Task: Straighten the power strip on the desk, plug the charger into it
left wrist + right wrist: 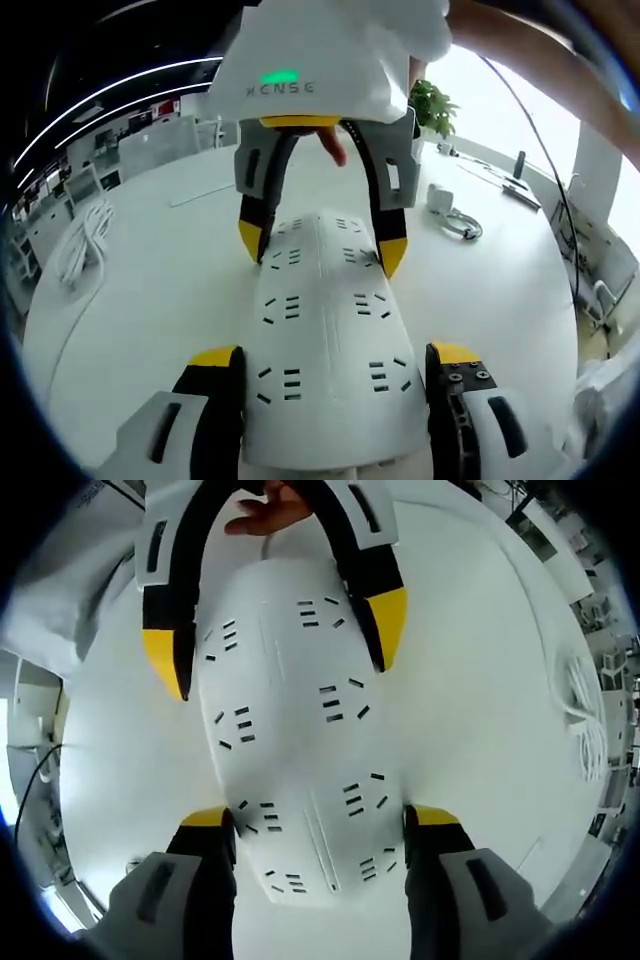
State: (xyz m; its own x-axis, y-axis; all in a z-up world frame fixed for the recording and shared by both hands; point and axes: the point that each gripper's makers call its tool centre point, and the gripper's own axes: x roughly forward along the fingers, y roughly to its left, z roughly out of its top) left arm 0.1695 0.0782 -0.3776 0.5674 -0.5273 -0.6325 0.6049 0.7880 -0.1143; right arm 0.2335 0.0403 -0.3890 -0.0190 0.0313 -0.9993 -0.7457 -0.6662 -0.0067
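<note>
A long white power strip (325, 310) lies on the white desk (150, 300), sockets facing up. My left gripper (335, 355) clamps its near end, yellow-tipped jaws pressed on both long sides. My right gripper (321, 248) holds the far end the same way, coming from the opposite side. In the right gripper view the power strip (290, 750) runs between my right gripper (322, 818) below and the left gripper (278, 648) above. A white charger (440, 198) with a looped cable (463, 228) rests on the desk, off to the right of the strip.
A coiled white cable (85, 245) lies at the desk's left side, and the same coiled cable (590, 730) appears far right in the right gripper view. A potted plant (432, 105) stands at the back. A person's hand (265, 515) holds a gripper.
</note>
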